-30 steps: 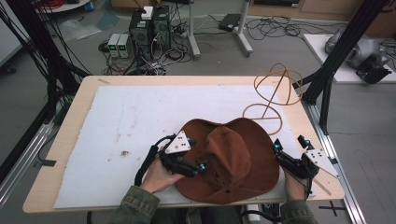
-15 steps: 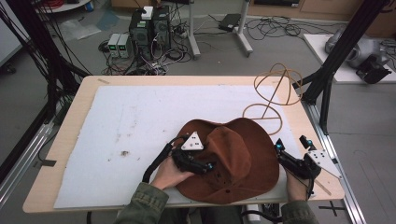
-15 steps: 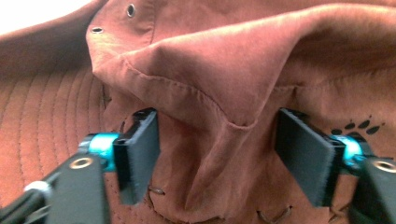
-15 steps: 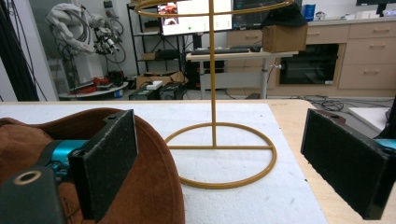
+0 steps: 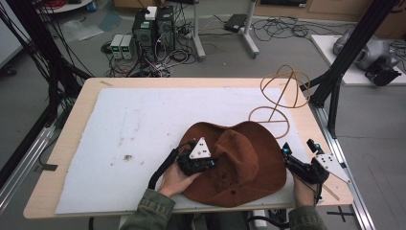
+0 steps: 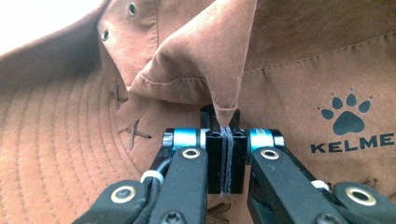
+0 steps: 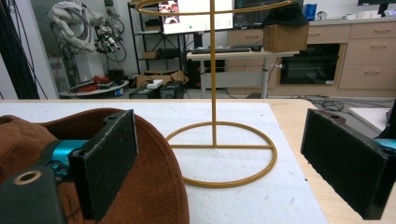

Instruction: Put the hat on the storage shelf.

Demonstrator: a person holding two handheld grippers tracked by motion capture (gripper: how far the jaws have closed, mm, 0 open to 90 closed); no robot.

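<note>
Cluttered lab floor behind, white-matted worktop (image 5: 119,124) carries brown hat (image 5: 249,163) at 5 o'clock, left gripper (image 6: 226,154) fingers clenched on a fabric fold, probably to lift it toward wire stand (image 5: 280,103), right gripper (image 5: 293,162) fingers released beside the brim.

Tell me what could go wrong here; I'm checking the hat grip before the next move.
The left gripper pinches only a thin fold of the brown hat, so it may slip out. The right gripper is open beside the brim; lifting one-sided could drag the hat into the wire hat stand.
</note>
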